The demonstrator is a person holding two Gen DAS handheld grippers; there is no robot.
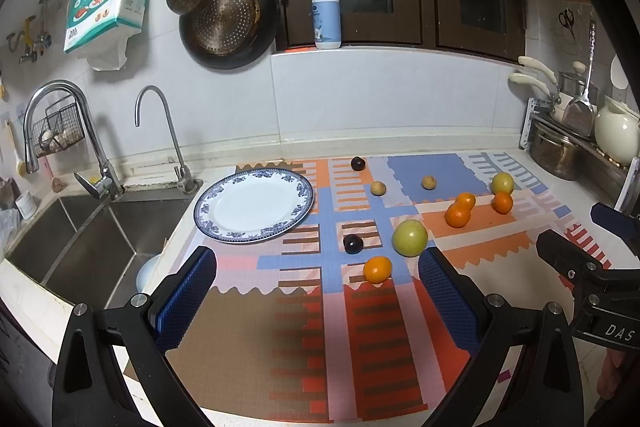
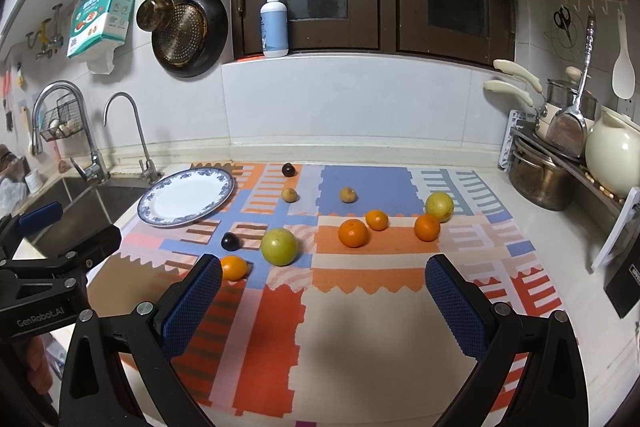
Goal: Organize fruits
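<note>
An empty white plate with a blue rim [image 1: 253, 204] [image 2: 186, 196] lies at the mat's far left. Loose fruit lies on the patterned mat: a large green fruit [image 1: 409, 237] [image 2: 279, 246], a small orange [image 1: 377, 269] [image 2: 233, 267] and a dark plum [image 1: 353, 243] [image 2: 230, 241] nearest, several more oranges [image 2: 353, 233], a yellow-green fruit [image 2: 439, 206], two small tan fruits [image 2: 289, 195] and a second plum [image 2: 288, 169] farther back. My left gripper [image 1: 318, 273] is open and empty above the mat's near part. My right gripper [image 2: 323, 281] is open and empty to its right.
A steel sink [image 1: 80, 247] with two taps lies left of the plate. Pots and a cream jug [image 2: 612, 155] stand on a rack at the right. A soap bottle [image 1: 326, 13] stands on the window sill. Pans hang on the wall.
</note>
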